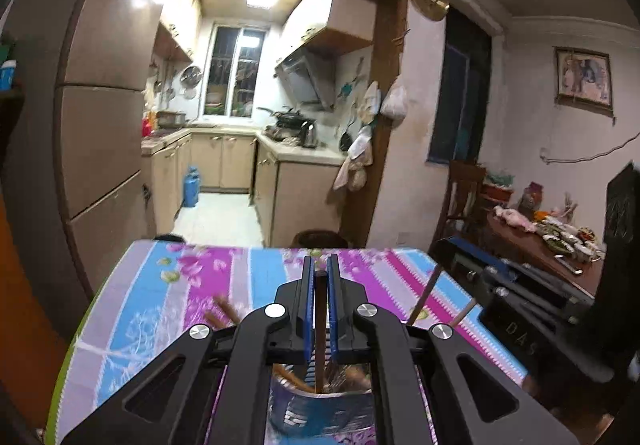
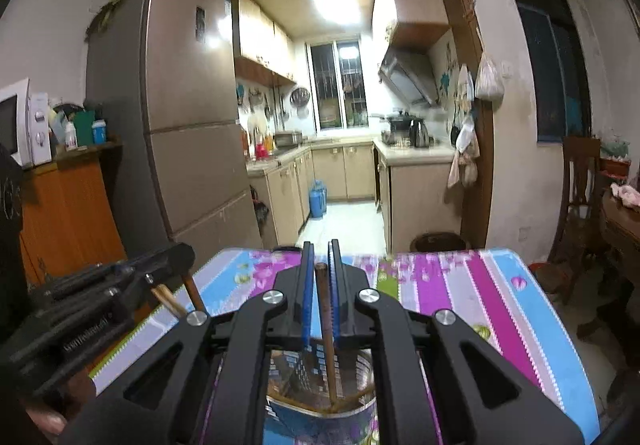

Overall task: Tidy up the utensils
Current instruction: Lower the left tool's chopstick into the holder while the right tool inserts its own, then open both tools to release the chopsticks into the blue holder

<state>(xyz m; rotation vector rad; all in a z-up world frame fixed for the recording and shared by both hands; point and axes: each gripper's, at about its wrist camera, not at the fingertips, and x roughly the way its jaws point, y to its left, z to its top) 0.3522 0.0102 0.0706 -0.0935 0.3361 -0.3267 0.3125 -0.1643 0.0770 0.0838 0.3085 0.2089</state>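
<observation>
My left gripper (image 1: 320, 269) is shut on a dark brown chopstick (image 1: 319, 329) that stands upright with its lower end inside a blue metal can (image 1: 320, 411). Other chopsticks (image 1: 294, 379) lean in that can. My right gripper (image 2: 320, 255) is shut on another brown chopstick (image 2: 326, 329), whose lower end is inside a shiny can (image 2: 320, 417) below the jaws. The left gripper's body (image 2: 92, 309) shows at the left of the right wrist view, with chopsticks (image 2: 172, 301) beside it. The right gripper's body (image 1: 532, 297) shows at the right of the left wrist view.
The cans stand on a table with a striped floral cloth (image 1: 168, 297). Two chopsticks (image 1: 424, 295) stick up at its right side. A fridge (image 2: 192, 117) and wooden cabinet (image 2: 68, 213) are to the left, a chair (image 2: 580, 189) and cluttered side table (image 1: 552, 241) to the right.
</observation>
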